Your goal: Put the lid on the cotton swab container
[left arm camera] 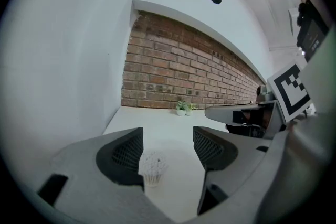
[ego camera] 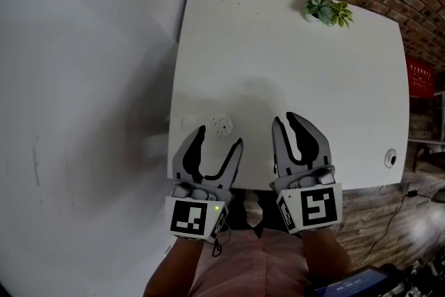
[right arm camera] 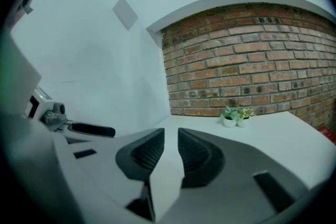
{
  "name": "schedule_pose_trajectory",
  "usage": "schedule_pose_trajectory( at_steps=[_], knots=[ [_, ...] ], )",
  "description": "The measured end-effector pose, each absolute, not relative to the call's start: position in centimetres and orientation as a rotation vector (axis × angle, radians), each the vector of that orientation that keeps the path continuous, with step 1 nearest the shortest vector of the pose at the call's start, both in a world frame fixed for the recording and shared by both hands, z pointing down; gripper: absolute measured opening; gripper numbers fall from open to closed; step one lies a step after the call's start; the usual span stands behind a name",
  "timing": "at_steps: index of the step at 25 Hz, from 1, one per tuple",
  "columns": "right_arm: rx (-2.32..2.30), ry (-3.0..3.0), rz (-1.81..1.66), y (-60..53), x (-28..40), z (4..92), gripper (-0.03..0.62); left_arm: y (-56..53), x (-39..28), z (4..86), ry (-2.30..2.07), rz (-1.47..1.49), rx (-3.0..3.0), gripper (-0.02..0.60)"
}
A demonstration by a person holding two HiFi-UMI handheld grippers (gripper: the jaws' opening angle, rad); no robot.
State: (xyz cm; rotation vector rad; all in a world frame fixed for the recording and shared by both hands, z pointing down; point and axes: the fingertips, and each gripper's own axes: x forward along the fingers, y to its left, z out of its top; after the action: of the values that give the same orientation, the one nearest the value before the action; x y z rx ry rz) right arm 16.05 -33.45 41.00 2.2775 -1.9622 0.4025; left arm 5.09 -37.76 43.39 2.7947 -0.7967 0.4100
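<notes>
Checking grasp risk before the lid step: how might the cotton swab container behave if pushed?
The cotton swab container looks small with a narrow base, so it probably tips easily. Likely light, it may slide on the smooth table.

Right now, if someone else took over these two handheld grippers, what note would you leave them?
Left gripper: open and empty. The cotton swab container stands on the table just beyond its jaws, untouched.
Right gripper: jaws a narrow gap apart, nothing seen between them.
Lid: no loose one in any view; I can't tell whether a clear one is already on the container.
Left to do: check that; if it's bare, find and fit the lid.
</notes>
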Motion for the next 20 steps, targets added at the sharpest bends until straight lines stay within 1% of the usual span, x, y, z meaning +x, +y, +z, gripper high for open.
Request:
schedule_pose_trajectory(
  at_steps=[4,16,20],
  knots=[
    [2.29,-1.945,0.406,-32.9,16.7,41.2,0.084,-38.1,4.2,42.9,-0.861,0.366,2.772,0.295],
    [2.216,-1.964,0.432,-34.6,14.8,42.9,0.084,-41.0,0.0,45.2,-0.977,0.335,2.673,0.327],
    [2.182,-1.972,0.447,-35.5,13.9,43.5,0.083,-41.7,-0.8,46.4,-0.971,0.322,2.622,0.347]
  ],
)
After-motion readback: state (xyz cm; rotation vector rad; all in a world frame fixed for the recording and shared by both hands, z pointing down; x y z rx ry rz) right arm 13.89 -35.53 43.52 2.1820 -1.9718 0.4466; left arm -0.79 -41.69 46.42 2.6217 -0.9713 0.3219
